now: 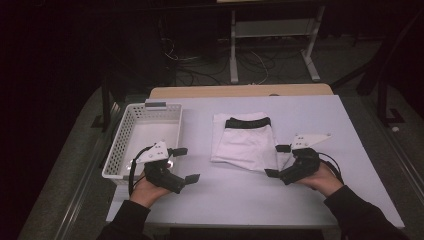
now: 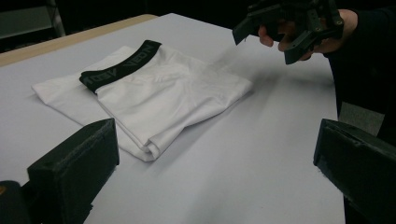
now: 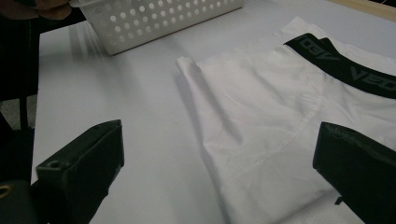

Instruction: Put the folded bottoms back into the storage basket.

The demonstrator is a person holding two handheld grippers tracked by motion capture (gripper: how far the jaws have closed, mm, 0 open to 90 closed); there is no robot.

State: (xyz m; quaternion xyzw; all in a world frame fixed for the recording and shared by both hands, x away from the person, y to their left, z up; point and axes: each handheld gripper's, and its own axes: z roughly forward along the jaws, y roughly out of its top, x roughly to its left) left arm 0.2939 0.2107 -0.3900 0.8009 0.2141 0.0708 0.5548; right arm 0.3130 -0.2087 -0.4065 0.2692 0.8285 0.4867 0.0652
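a folded white garment (image 1: 245,142) with a black waistband (image 1: 247,122) lay flat near the middle of the pale bench (image 1: 300,200), its waistband toward the far side. a white perforated basket (image 1: 120,145) stood at the bench's left, well apart from the garment. the left gripper (image 1: 186,164) hung over the basket's near right corner, its jaws spread wide with nothing between them. the right gripper (image 1: 277,161) was held just beside the garment's near right corner, its jaws likewise spread and empty. in the right gripper view one jaw sat over the white cloth, the other over bare bench.
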